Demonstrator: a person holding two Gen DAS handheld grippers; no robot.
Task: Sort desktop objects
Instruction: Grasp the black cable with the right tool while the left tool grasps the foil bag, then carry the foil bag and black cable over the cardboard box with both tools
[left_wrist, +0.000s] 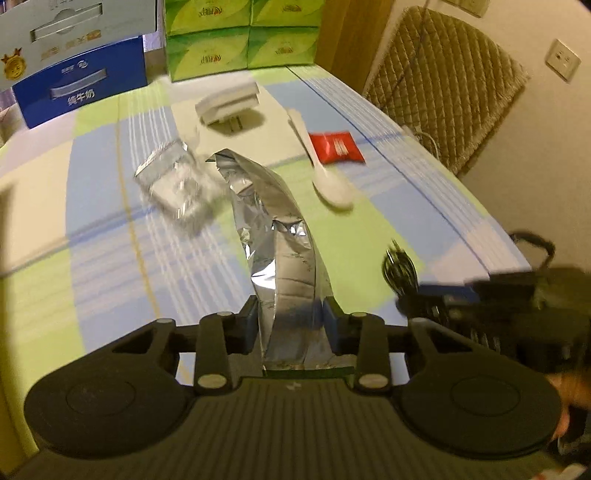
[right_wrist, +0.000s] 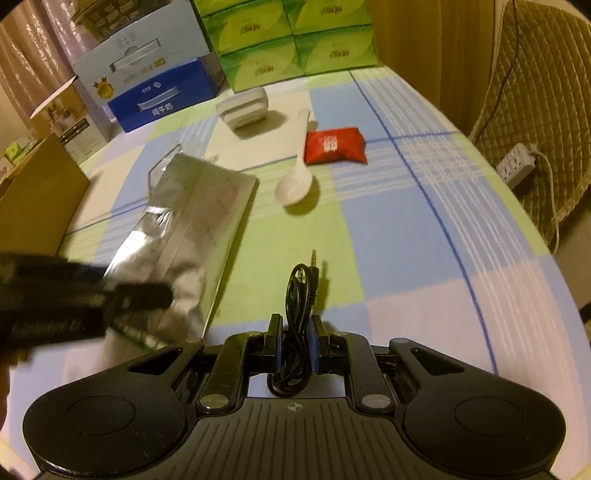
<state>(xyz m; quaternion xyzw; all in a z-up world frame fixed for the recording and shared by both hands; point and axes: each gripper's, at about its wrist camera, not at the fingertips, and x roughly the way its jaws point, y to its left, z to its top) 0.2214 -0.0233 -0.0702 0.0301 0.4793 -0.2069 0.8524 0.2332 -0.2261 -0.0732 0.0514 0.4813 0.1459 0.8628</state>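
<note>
Clear packet (left_wrist: 177, 184) motion-blurred, left claw (right_wrist: 110, 306) a dark smear, box lettering illegible

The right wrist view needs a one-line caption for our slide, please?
Right gripper clamps a coiled black cable above the checked tablecloth, spoon and red packet ahead.

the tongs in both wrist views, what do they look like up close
Both are matte black. Each has a ribbed central deck with a small crosshair mark, flanked by two round discs with circular insets. Black linkage bars with silver rivets run forward to short fingers with blue pads. The left tongs and right tongs look identical. No sleeves are visible.
</note>
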